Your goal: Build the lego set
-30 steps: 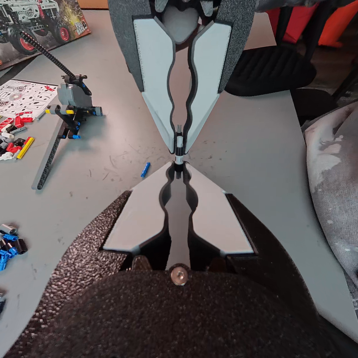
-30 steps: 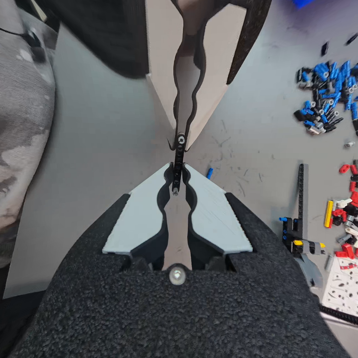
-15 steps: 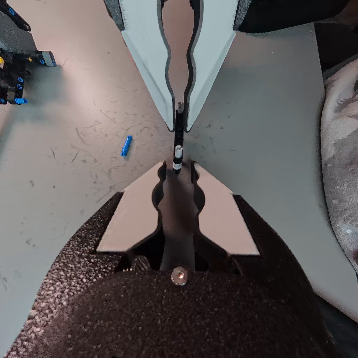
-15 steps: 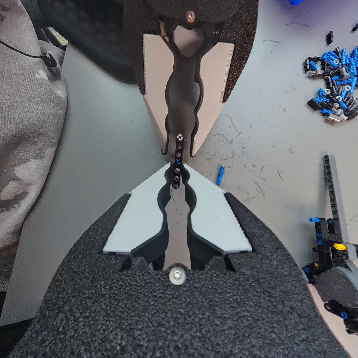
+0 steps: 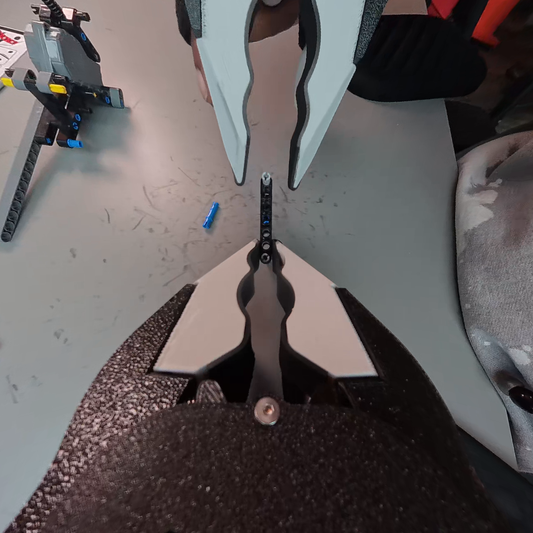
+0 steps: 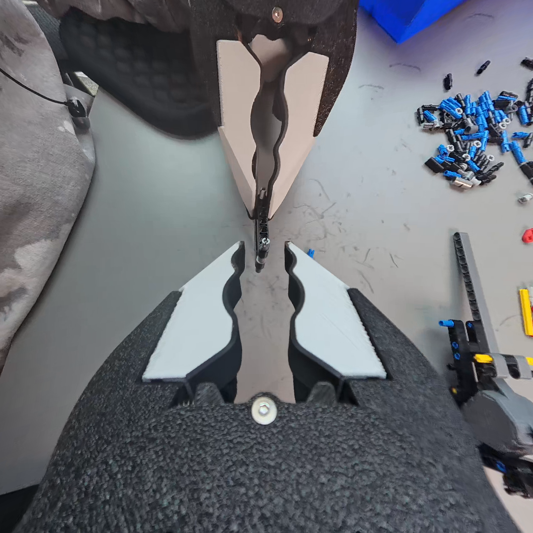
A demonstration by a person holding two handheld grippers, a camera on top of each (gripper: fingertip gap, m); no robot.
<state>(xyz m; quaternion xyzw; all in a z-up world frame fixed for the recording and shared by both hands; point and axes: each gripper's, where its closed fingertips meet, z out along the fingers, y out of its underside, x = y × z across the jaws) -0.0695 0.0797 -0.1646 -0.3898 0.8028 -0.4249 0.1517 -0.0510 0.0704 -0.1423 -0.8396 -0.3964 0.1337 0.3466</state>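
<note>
A short black holed beam (image 5: 266,213) with a pale pin (image 5: 266,176) at its far end and a blue pin in a middle hole hangs above the grey table (image 5: 375,202). My left gripper (image 5: 266,245) is shut on the beam's near end. My right gripper (image 5: 265,184) is open, its fingertips on either side of the beam's pin end without touching it. In the right wrist view the right gripper (image 6: 264,245) is open around the beam (image 6: 262,230), which the left gripper (image 6: 261,213) pinches from the far side.
A partly built grey and black assembly (image 5: 57,83) on a long grey beam (image 5: 21,184) stands at the left. A loose blue pin (image 5: 210,215) lies near the grippers. A pile of blue and black pins (image 6: 476,135) lies right. A person's grey clothing (image 5: 496,259) borders the table edge.
My right gripper has opened and let go of the black beam. My left gripper, open half a second ago, has shut on the beam's other end and now holds it alone.
</note>
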